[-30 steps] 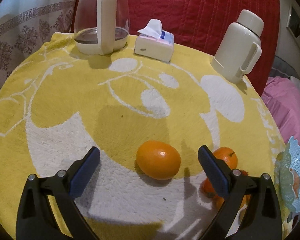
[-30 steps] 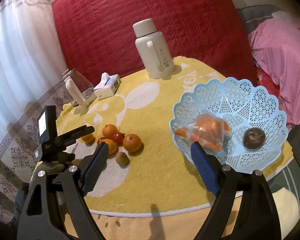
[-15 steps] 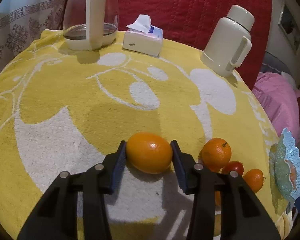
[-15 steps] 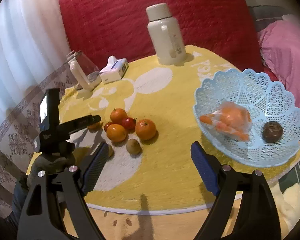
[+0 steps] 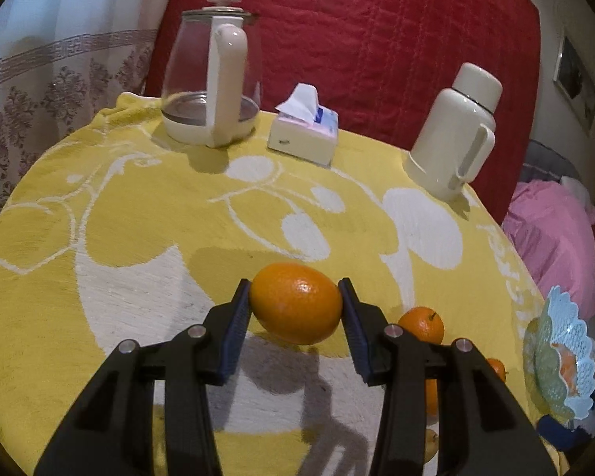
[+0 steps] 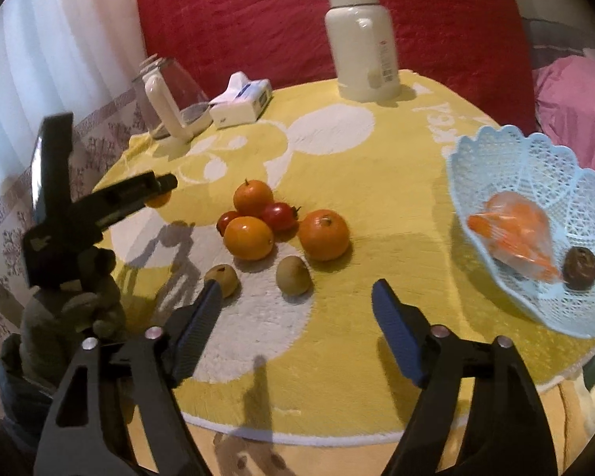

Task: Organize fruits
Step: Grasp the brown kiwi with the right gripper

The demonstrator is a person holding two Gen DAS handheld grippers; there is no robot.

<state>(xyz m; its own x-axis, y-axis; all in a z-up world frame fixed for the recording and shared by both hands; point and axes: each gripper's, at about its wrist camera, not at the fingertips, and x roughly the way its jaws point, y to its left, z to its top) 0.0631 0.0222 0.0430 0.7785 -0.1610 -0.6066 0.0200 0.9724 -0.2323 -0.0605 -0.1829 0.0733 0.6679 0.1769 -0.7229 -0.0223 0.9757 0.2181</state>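
Note:
My left gripper is shut on a large oval orange, held just above the yellow cloth with its shadow below. In the right wrist view that left gripper shows at the left, in a gloved hand. My right gripper hovers over the fruit pile with its jaws closing. A kiwi lies between its tips, untouched by the pads. A second kiwi, three oranges and two tomatoes lie beyond. The blue lace basket at the right holds a bagged orange fruit and a dark fruit.
At the back of the round table stand a glass kettle, a tissue box and a cream thermos before a red quilt. Pink bedding lies right of the table. The table's front edge is just below my right gripper.
My left gripper shut on the large orange and raised it slightly. My right gripper moved down and left, from in front of the basket to the fruit pile, and its jaws narrowed.

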